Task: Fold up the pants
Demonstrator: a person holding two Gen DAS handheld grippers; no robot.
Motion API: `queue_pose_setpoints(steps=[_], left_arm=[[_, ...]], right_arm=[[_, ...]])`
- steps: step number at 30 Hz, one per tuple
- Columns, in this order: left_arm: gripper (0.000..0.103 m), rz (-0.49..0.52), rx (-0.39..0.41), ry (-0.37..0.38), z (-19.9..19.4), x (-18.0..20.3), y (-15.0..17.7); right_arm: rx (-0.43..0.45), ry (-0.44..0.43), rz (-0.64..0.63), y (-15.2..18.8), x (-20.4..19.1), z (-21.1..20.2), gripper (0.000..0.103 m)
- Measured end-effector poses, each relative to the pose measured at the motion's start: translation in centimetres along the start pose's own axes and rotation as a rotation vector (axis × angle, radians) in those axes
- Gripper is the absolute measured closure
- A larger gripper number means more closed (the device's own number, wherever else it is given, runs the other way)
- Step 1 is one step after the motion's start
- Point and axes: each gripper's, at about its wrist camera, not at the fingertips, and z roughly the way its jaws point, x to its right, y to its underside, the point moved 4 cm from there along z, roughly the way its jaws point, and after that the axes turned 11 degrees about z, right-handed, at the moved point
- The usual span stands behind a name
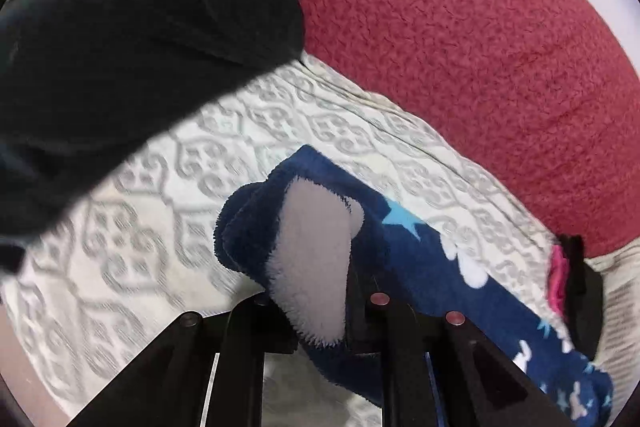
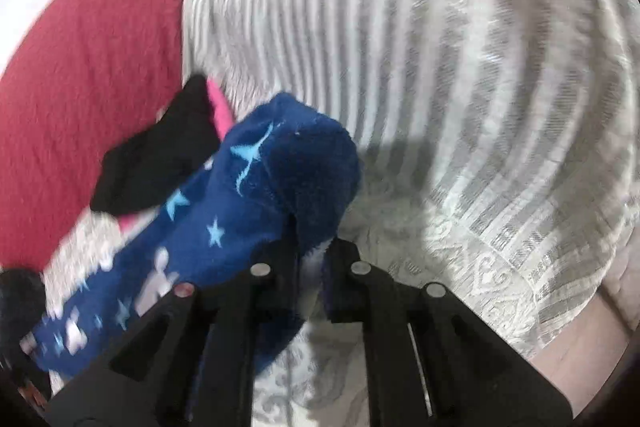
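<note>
No readable writing or brand anywhere. Fleece pajama pants [image 1: 420,267], navy w/ light-blue stars + white figures, pale fuzzy inner side showing, hang stretched between the 2 grippers above a white bedspread [image 1: 160,227] w/ grey woven scroll pattern. Left gripper [image 1: 320,311] clamped on 1 end, right gripper [image 2: 312,251] clenched on the other end. Nubby red blanket [image 1: 460,27] behind; dark garment [image 1: 120,47] at left.

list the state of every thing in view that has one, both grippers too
left gripper: shut on the pants
right gripper: shut on the pants
dark blue fleece pants with light blue stars: bunched, stretched between both grippers
white patterned bed cover: spread flat
red fuzzy blanket: lying beyond the pants
dark navy garment: heaped on the cover
</note>
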Motion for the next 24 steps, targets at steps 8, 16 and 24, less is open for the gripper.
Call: queue_pose_setpoints(steps=[8,16,24], left_arm=[[0.070,-0.230,-0.168,0.157,4.7,-5.2,4.7],[0.062,-0.257,-0.128,0.203,4.7,-5.7,4.9],[0.063,-0.164,-0.032,0.137,4.5,-4.3,4.9]], right_arm=[[0.043,0.171,0.063,1.0,3.2,-1.1,0.054],[0.049,0.043,-0.146,4.0,-6.6,-3.7,0.053],[-0.193,-0.111,-0.715,14.8,-27.8,0.7,0.053]])
